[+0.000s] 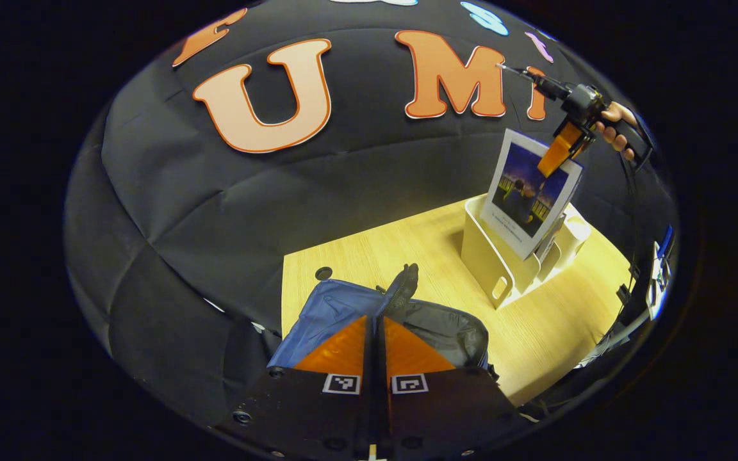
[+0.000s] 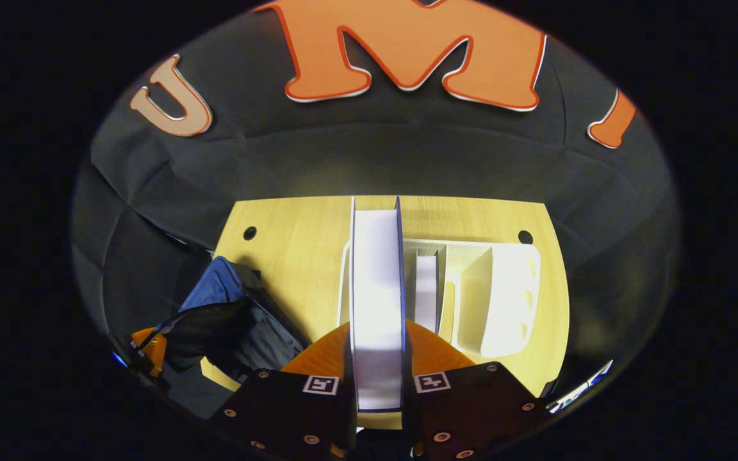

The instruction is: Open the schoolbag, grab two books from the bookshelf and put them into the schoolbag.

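My right gripper [image 2: 377, 336] is shut on the top edge of a white-paged book [image 2: 377, 288] with a blue picture cover [image 1: 529, 198]. The book hangs upright above the white bookshelf [image 2: 503, 288], and a second book [image 2: 426, 288] still stands in a slot. In the left gripper view, the right gripper [image 1: 561, 150] and the hand [image 1: 615, 125] holding it are at the upper right. The blue and black schoolbag [image 1: 337, 307] lies at the table's near left. My left gripper [image 1: 375, 320] is shut on its rim beside the handle [image 1: 404, 288].
The light wooden table [image 1: 555, 326] has free surface between the schoolbag and the bookshelf [image 1: 491, 256]. Cable holes [image 2: 524, 237] sit near its back corners. The black cloth wall stands right behind the table.
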A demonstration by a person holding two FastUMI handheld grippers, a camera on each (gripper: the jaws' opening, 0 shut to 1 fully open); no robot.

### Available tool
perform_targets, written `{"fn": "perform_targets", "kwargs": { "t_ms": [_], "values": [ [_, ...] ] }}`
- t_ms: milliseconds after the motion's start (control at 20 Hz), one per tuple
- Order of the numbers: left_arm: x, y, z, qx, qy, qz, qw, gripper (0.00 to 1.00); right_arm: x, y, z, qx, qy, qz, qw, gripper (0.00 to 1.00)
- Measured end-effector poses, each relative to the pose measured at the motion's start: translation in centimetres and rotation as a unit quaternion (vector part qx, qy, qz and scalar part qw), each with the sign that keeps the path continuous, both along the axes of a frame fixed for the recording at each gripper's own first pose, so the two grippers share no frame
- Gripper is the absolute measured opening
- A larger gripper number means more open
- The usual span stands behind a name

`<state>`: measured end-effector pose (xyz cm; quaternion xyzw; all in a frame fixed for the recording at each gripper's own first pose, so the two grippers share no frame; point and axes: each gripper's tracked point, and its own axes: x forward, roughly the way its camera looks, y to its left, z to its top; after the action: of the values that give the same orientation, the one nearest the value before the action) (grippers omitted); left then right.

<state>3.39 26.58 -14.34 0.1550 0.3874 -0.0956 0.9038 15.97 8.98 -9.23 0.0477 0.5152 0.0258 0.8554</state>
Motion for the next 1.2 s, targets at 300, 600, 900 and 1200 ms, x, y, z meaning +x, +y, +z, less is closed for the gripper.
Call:
{"fn": "perform_targets", "kwargs": {
  "t_ms": [300, 600, 900, 1200],
  "values": [
    [0.8, 0.3, -0.3, -0.005, 0.005, 0.003, 1.0, 0.04, -3.1, 1.8, 3.9, 0.058, -0.048, 0.014, 0.997, 0.28],
    [1.5, 0.6, -0.5, 0.004, 0.011, -0.01, 1.0, 0.04, -5.8, 4.5, 4.9, 0.118, -0.07, 0.008, 0.991, 0.28],
    [2.2, 0.8, -0.9, 0.002, 0.017, -0.016, 1.0, 0.04, -9.5, 8.6, 0.8, 0.192, -0.042, -0.008, 0.981, 0.28],
    [2.5, 0.4, -1.1, -0.002, 0.023, -0.022, 0.999, 0.04, -12.1, 14.1, -3.5, 0.298, -0.018, -0.021, 0.954, 0.26]
  ]
}}
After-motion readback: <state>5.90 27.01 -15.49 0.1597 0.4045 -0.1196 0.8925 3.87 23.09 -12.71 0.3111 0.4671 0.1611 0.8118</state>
